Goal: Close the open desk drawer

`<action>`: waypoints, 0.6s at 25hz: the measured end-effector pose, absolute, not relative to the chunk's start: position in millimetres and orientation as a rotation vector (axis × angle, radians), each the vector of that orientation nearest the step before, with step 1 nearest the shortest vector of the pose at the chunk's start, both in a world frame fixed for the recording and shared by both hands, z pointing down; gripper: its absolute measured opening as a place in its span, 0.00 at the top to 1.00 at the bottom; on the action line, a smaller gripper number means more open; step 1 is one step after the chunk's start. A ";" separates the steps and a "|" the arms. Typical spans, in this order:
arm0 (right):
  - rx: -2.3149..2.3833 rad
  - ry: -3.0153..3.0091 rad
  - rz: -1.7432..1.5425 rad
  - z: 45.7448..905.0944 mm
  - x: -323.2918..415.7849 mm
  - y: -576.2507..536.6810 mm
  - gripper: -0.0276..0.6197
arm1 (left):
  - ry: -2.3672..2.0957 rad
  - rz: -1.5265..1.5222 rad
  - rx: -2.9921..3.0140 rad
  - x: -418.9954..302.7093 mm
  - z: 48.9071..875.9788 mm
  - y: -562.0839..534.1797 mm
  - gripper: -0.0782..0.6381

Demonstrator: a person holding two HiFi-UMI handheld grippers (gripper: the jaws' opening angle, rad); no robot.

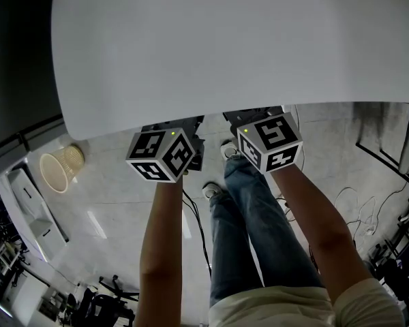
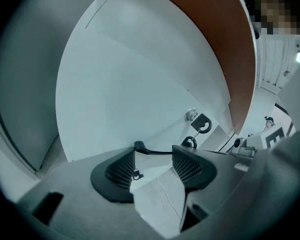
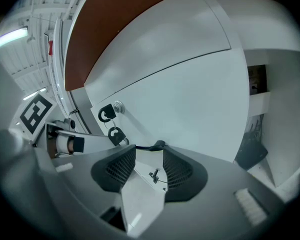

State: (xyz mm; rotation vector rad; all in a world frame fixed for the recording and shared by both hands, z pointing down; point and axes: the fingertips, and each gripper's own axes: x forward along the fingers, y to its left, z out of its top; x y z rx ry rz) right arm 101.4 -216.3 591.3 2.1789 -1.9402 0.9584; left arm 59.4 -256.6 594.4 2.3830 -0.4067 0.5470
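While facing the desk (image 1: 225,39), noted drawer front (image 3: 190,104) under its near edge, keys (image 3: 106,114) hanging from its lock. Found left gripper (image 2: 154,153) and right gripper (image 3: 149,152) with jaws spread wide, nothing between. Judged rigid, smooth, light-running: push flat mid-panel, clear of keys.

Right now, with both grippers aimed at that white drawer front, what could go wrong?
1. The keys hang from the lock on the white drawer front, near both grippers; a push could snag or bend them.
2. The left gripper and right gripper are open and empty, so their tips might slip on the smooth panel.
3. The desk top hides the drawer front in the head view, so aiming is partly blind.
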 end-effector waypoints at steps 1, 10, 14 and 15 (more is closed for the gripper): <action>2.178 -1.943 0.953 591.4 102.3 -217.4 0.68 | -0.409 0.547 2.385 60.4 594.6 -257.7 0.57; 2.191 -1.946 0.926 591.3 107.3 -227.1 0.68 | -0.436 0.535 2.393 64.4 594.9 -267.6 0.56; 2.196 -1.949 0.908 593.5 108.7 -230.2 0.68 | -0.436 0.535 2.402 65.6 596.5 -271.2 0.56; 2.200 -1.951 0.903 592.6 108.8 -230.6 0.68 | -0.437 0.532 2.404 65.8 595.6 -271.4 0.56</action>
